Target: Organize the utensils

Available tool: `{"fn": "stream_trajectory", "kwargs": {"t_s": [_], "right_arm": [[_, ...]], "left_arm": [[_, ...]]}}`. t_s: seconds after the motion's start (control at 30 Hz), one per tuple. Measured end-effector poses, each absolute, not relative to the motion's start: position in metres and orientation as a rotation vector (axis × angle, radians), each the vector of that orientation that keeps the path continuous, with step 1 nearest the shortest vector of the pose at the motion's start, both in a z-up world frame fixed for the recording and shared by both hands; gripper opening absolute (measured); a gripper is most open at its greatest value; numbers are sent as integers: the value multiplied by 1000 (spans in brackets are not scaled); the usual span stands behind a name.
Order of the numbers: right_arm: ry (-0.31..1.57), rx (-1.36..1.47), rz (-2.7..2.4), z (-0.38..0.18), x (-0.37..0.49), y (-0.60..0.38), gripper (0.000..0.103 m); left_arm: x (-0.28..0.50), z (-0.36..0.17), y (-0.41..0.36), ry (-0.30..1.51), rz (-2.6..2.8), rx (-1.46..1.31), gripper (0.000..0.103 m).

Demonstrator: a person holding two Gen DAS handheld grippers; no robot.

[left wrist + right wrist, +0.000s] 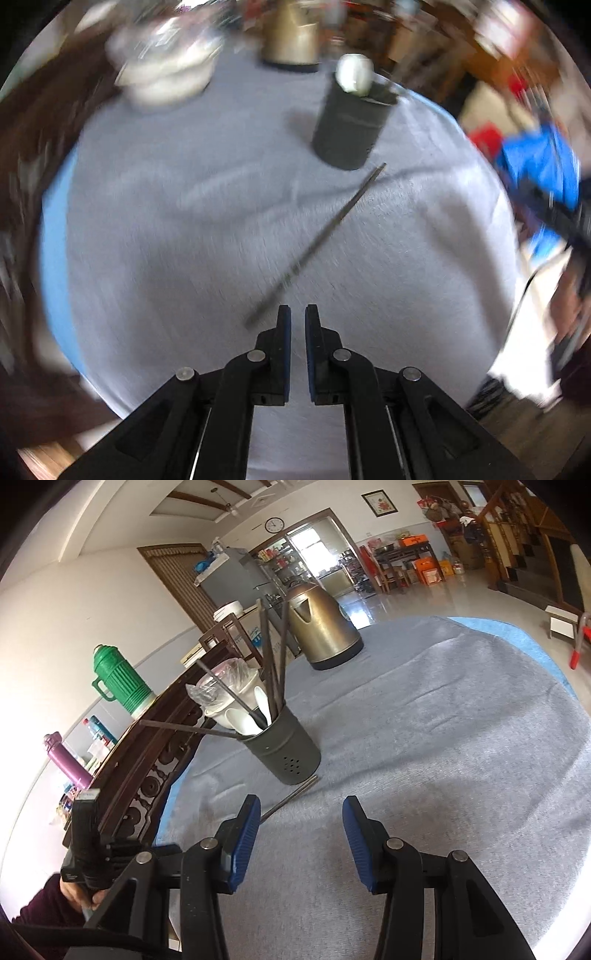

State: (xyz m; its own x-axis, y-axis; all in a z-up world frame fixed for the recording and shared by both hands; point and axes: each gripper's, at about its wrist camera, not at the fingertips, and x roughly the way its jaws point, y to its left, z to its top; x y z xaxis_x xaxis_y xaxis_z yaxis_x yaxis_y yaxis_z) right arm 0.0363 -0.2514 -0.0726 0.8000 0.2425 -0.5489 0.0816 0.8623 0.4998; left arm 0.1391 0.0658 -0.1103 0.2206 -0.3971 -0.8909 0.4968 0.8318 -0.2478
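A dark grey utensil holder stands on the grey tablecloth. It holds several dark chopsticks and white spoons. One loose dark chopstick lies on the cloth, pointing toward the holder; it also shows in the right wrist view beside the holder's base. My left gripper is nearly shut and empty, just right of the chopstick's near end. My right gripper is open and empty, in front of the holder. The left wrist view is blurred.
A bronze kettle stands at the far side of the table. A stack of white bowls sits far left. A dark wooden chair back borders the table's left edge. A green thermos stands beyond it.
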Motion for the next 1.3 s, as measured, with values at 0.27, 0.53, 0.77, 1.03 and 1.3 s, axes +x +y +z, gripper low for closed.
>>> {"fn": "stream_trajectory", "kwargs": {"t_s": [0.27,0.53,0.77,1.03,1.3], "right_arm": [[655,542,108,-78,38,-248,50],[625,565,79,-76,31,-266,50],[633,598,72,-85,34,-276,50],[638,602,81,-90,36,-278,50],[643,650,84,-98,37,-286,50]], "left_arm": [[148,-152,96,1374,-368,-523,7],[191,-159,99,1334,-236,-688,17],[194,-157,90,1298,-170,-767,41],[168,-152,81,1321,-58,-817,37],[187,-171,87,1315,6,-901,36]]}}
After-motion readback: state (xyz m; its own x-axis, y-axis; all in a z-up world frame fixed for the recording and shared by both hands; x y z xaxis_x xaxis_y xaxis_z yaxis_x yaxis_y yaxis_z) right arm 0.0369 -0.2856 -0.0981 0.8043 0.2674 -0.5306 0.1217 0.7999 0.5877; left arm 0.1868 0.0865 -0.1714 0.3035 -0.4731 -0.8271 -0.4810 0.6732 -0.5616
